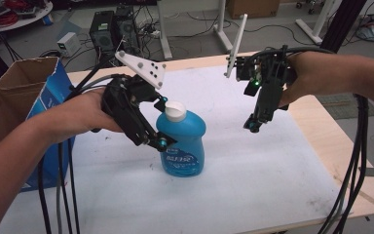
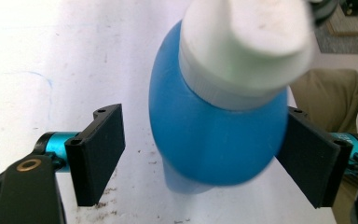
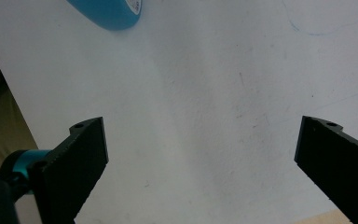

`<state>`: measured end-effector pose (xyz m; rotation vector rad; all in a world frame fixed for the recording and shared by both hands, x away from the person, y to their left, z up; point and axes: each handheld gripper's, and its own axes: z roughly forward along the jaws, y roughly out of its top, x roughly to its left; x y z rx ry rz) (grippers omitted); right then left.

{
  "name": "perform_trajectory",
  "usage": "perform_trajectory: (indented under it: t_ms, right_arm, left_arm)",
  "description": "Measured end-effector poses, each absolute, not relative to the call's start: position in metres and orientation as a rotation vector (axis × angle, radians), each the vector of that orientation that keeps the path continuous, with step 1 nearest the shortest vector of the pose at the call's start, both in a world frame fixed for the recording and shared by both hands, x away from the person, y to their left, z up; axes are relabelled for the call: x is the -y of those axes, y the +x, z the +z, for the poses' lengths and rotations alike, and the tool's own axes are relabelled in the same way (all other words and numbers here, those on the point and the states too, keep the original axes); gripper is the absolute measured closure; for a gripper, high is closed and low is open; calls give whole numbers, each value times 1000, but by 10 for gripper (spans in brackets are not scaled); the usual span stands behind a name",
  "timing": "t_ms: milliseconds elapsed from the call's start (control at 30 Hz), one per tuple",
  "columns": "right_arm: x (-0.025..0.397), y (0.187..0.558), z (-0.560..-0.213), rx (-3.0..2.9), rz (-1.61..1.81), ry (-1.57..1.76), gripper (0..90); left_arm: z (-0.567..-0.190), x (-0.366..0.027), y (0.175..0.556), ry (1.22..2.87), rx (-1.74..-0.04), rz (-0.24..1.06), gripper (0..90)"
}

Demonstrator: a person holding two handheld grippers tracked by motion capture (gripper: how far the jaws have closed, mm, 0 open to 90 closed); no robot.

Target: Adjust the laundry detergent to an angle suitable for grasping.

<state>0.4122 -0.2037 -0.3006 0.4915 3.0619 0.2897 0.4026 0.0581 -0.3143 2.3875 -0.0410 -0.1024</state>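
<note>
A blue bottle (image 1: pixel 181 142) with a white cap (image 1: pixel 175 111) stands upright on the white table sheet (image 1: pixel 253 165). My left gripper (image 1: pixel 161 142) is open around the bottle's left side. In the left gripper view the blue bottle (image 2: pixel 214 140) sits between the wide-apart jaws, touching or nearly touching the right pad (image 2: pixel 310 156), with a gap to the left pad (image 2: pixel 98 151); its white cap (image 2: pixel 247 44) is close to the camera. My right gripper (image 1: pixel 253 124) hangs open above the sheet, right of the bottle. In the right gripper view the gripper (image 3: pixel 200 163) holds nothing, and the bottle's base (image 3: pixel 109 11) shows at top left.
An open cardboard box with a blue side (image 1: pixel 24 97) stands at the table's left edge. Cables trail from both grippers down the front. Beyond the table's far edge are computer cases (image 1: pixel 114 31) and desk legs (image 1: pixel 164 29) on the floor.
</note>
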Motion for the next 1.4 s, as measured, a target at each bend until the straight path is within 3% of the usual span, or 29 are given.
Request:
perform_trajectory:
  t_ms: [333, 467, 600, 767, 800, 833, 933, 1400]
  right_arm:
    - [205, 411, -298, -3052, 305, 482, 16]
    - [206, 410, -297, -3046, 311, 482, 16]
    - [207, 410, -296, -3042, 315, 486, 16]
    - [207, 410, -295, -3038, 323, 480, 16]
    - [206, 410, -295, -3038, 323, 484, 16]
    - [206, 410, -295, -3039, 324, 490, 16]
    - [206, 411, -294, -3036, 334, 473, 16]
    - [204, 411, -286, -3027, 351, 463, 16]
  left_arm:
    - [-273, -77, 393, 2291, 8, -54, 191]
    - [-256, -87, 389, 2319, -29, 40, 191]
    - [-250, -101, 392, 2363, -149, 116, 191]
    - [-246, -119, 392, 2337, -250, 83, 191]
    - [-245, -121, 392, 2341, -261, 75, 181]
    - [-246, -122, 391, 2351, -277, 65, 15]
    - [-248, -125, 388, 2401, -372, 108, 15]
    - [-247, -133, 371, 2553, -409, 154, 16]
